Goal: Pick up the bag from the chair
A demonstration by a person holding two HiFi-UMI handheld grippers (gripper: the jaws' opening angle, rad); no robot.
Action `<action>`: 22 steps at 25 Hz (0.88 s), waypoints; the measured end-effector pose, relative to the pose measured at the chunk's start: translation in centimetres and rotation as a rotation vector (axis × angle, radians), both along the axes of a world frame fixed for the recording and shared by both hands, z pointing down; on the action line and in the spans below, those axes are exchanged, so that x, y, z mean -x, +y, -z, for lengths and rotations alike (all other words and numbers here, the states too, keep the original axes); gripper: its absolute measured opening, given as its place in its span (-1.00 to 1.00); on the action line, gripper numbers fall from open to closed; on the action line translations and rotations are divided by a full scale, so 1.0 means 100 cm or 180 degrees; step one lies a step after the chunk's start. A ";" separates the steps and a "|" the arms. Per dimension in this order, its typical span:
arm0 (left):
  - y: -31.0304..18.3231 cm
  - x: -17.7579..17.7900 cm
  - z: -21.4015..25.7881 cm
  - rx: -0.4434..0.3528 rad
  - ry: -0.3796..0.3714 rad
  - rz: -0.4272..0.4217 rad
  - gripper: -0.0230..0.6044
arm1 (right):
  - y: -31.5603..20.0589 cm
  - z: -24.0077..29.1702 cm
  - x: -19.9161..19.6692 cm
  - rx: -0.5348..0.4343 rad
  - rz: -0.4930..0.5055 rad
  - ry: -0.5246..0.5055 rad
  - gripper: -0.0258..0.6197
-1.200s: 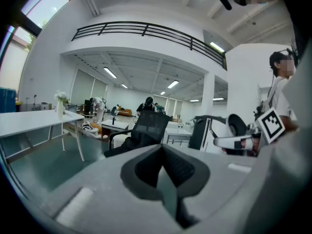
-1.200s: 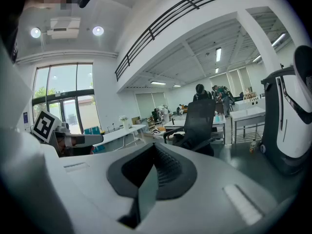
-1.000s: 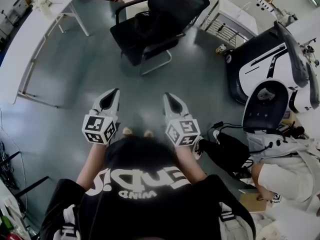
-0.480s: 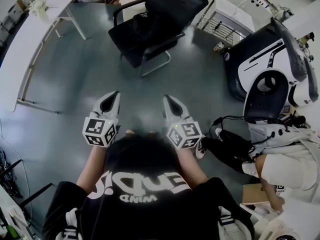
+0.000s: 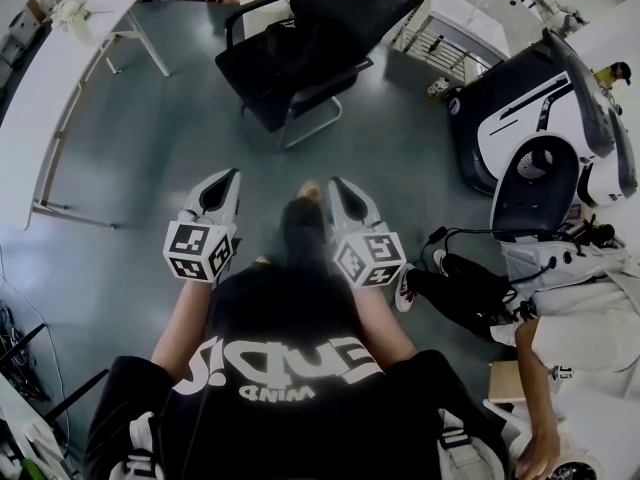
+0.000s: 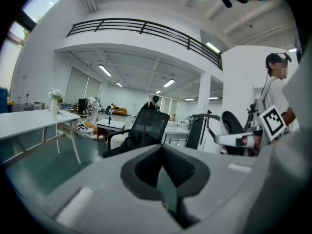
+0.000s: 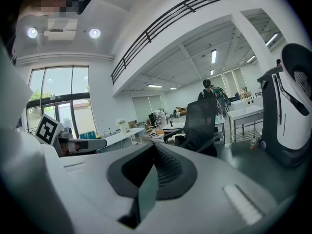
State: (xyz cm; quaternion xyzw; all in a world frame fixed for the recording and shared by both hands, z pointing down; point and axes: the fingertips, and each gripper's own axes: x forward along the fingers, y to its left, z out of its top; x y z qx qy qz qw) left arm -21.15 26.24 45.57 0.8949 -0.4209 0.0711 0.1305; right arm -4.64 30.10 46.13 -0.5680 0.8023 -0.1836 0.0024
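Lying on chair (image 5: 352,0), bag (image 5: 288,56) well beyond right tool (image 5: 337,188).

Black chair (image 5: 350,3); grey floor (image 5: 150,168); white table (image 5: 40,98).

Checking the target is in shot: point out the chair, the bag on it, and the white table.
chair (image 5: 350,3), head view, mesh backrest.
bag (image 5: 300,53), head view, its dark middle, on the seat.
white table (image 5: 45,88), head view, bare top.
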 end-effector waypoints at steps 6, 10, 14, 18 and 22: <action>-0.048 -0.005 -0.006 0.0018 0.0002 -0.0002 -0.92 | -0.050 -0.005 -0.004 -0.0014 -0.0032 -0.0041 -0.92; -0.095 -0.014 -0.007 0.0060 -0.0017 0.0061 -0.92 | -0.098 -0.006 -0.017 0.0018 -0.0028 -0.0073 -0.92; -0.152 -0.029 -0.012 0.0076 -0.0047 0.0077 -0.92 | -0.157 -0.010 -0.034 0.0017 -0.0040 -0.0096 -0.92; -0.215 -0.044 -0.013 0.0089 -0.0067 0.0092 -0.92 | -0.223 -0.010 -0.051 0.0028 -0.0038 -0.0128 -0.92; -0.275 -0.062 -0.009 0.0121 -0.0074 0.0138 -0.92 | -0.286 -0.006 -0.068 0.0067 0.0010 -0.0141 -0.92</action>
